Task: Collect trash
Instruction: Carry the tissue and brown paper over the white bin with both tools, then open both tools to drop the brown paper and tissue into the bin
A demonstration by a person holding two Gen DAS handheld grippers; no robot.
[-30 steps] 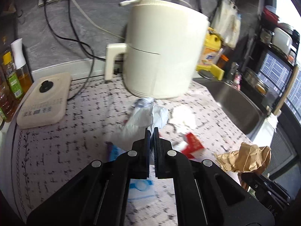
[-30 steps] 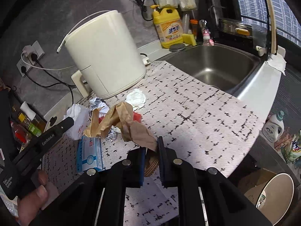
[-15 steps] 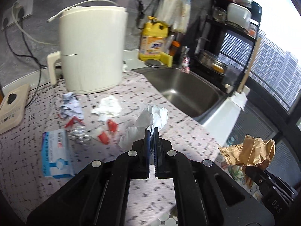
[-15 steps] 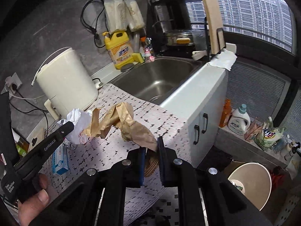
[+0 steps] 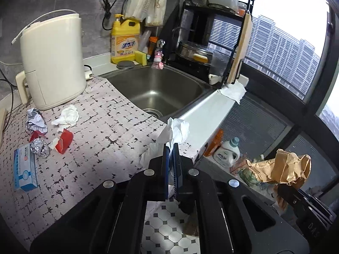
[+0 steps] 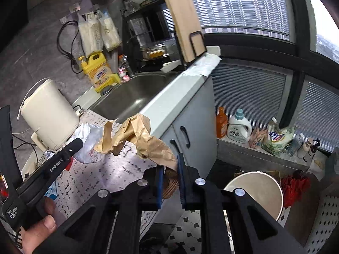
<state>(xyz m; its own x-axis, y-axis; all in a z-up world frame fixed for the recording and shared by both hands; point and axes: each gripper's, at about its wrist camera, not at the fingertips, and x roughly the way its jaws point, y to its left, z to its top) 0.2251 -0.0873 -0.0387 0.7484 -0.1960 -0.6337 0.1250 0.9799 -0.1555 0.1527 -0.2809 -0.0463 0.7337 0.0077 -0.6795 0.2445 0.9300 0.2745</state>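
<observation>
My left gripper [image 5: 171, 148] is shut on a crumpled white tissue [image 5: 177, 130] and holds it in the air over the counter's right edge. In the right wrist view the same gripper [image 6: 77, 142] and its white tissue [image 6: 86, 146] show at the left. My right gripper [image 6: 170, 163] is shut on a crumpled brown paper bag [image 6: 137, 137], seen again at the right of the left wrist view as the brown bag [image 5: 286, 167]. A round beige trash bin [image 6: 257, 192] stands on the floor below. More trash lies on the counter: a white tissue [image 5: 67, 116], foil wads [image 5: 39, 148], red wrappers [image 5: 64, 139].
A cream appliance [image 5: 53, 63] stands at the counter's back left, beside a steel sink [image 5: 156, 89] and a yellow detergent jug [image 5: 125, 40]. A blue-white box [image 5: 24, 169] lies front left. Bottles [image 6: 238, 127] line a low ledge under the window. A person's hand [image 6: 40, 228] grips the left tool.
Both grippers have swung right, away from the counter's trash pile toward its right edge, carrying the tissue and the brown bag. The floor, ledge bottles and bin have come into view.
</observation>
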